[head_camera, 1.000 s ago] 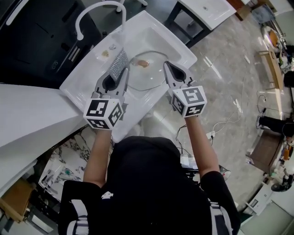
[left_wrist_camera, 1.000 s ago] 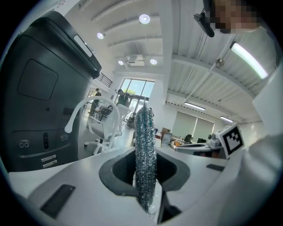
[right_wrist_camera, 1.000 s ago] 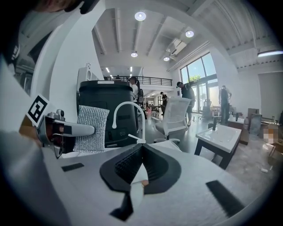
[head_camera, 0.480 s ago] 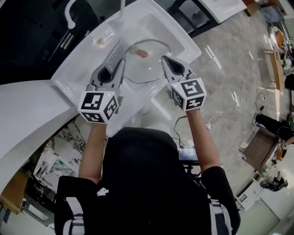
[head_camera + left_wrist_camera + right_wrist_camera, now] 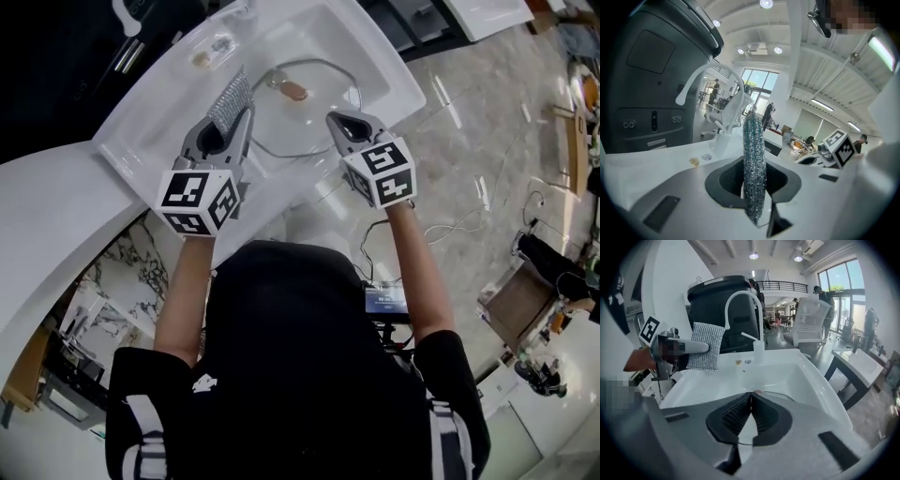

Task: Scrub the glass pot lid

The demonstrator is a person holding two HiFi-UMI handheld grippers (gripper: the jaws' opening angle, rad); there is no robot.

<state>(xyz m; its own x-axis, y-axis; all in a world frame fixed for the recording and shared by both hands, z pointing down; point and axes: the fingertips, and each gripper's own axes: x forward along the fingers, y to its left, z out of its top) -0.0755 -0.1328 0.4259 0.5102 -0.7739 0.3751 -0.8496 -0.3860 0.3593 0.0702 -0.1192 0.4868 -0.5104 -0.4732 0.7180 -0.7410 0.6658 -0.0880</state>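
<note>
The glass pot lid [image 5: 309, 117] lies in the white sink basin [image 5: 375, 70], its brown knob [image 5: 292, 91] up. My left gripper [image 5: 239, 114] is shut on a silver mesh scrub pad [image 5: 230, 97], held upright over the basin's left side, above and left of the lid. The pad [image 5: 753, 168] stands edge-on between the jaws in the left gripper view. My right gripper [image 5: 331, 118] is shut and empty, hovering over the lid's near right rim. In the right gripper view its jaws [image 5: 750, 394] meet in front of the lid's knob [image 5: 757, 392], with the pad [image 5: 706, 347] at the left.
A curved white faucet [image 5: 739, 298] and a small bottle [image 5: 759, 351] stand at the sink's back. Two small items [image 5: 211, 52] lie on the sink deck. A black appliance [image 5: 717, 301] stands behind. A white counter [image 5: 47, 225] is at my left, and tiled floor with cables [image 5: 450, 225] at my right.
The head view has swung, so the sink sits higher in the picture. Both grippers stay over the sink's near part, the left one still on the pad.
</note>
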